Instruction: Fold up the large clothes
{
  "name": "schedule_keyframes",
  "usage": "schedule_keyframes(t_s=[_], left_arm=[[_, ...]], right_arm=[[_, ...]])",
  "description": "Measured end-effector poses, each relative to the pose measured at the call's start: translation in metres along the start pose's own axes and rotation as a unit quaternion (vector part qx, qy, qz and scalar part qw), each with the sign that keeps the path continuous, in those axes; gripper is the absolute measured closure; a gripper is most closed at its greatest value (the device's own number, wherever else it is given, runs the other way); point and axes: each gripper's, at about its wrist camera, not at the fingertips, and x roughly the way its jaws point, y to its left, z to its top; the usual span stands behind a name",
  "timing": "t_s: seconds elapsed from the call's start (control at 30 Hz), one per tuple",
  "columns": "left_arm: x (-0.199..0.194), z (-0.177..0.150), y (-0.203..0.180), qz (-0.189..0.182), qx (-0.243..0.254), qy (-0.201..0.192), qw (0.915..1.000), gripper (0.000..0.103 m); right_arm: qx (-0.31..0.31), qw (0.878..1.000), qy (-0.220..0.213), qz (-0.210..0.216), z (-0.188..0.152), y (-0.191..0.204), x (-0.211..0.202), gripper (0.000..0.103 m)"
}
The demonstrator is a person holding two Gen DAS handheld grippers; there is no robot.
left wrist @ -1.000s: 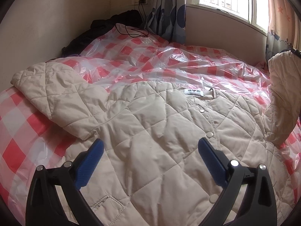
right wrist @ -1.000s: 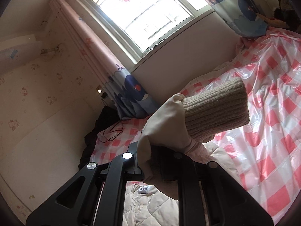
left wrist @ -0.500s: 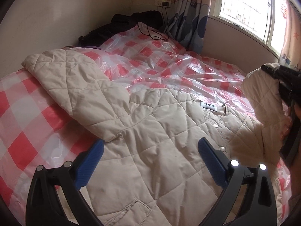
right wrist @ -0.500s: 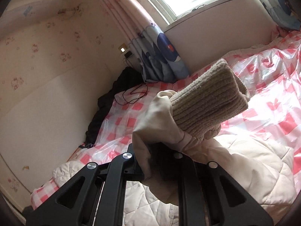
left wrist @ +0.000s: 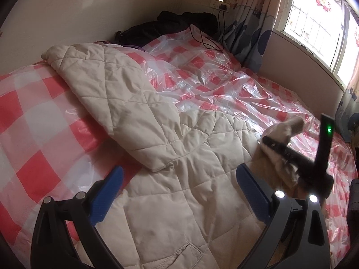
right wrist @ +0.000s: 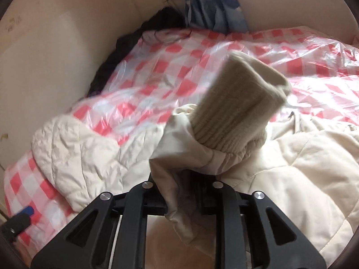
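Observation:
A cream quilted jacket (left wrist: 186, 179) lies spread on the bed, its left sleeve (left wrist: 107, 83) stretched out to the far left. My left gripper (left wrist: 177, 192) is open and empty, hovering just above the jacket's body. My right gripper (right wrist: 181, 179) is shut on the jacket's right sleeve near its ribbed knit cuff (right wrist: 235, 109), held up over the jacket's body. In the left wrist view the right gripper (left wrist: 269, 142) shows at the right with the cuff (left wrist: 294, 123) sticking out.
The bed has a red and white checked cover under clear plastic sheeting (left wrist: 224, 85). Dark clothes (left wrist: 179, 22) and a black cable (left wrist: 202, 38) lie at the far corner by the wall. A window (left wrist: 314, 22) and curtain (left wrist: 251, 22) are at right.
My right gripper has carried the sleeve down and inward over the jacket's body. My left gripper has swung left, so the left sleeve sits more central in its view.

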Motion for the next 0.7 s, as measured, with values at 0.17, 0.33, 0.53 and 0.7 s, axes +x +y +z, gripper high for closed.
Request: schedule_keyframes(t_s=[0.17,0.33,0.53,0.7], left_arm=[[0.000,0.002,0.004,-0.008,-0.009,0.008,0.9999,0.007],[-0.001,0.006,0.014,-0.011,-0.028,0.010,0.9995,0.007],[0.001,0.008,0.025,-0.008,-0.055,0.012,0.9984,0.007],[0.004,0.008,0.024,-0.008,-0.053,0.018,0.9984,0.007]], right_arm=[[-0.044,0.996,0.080,0.023,-0.025,0.019,0.023,0.028],[0.029,0.994,0.049,0.088,-0.024,0.000,-0.009,0.022],[0.117,0.988,-0.022,0.093,0.009,-0.028,-0.026,0.020],[0.108,0.987,0.100,0.058,0.001,-0.014,0.048,0.009]])
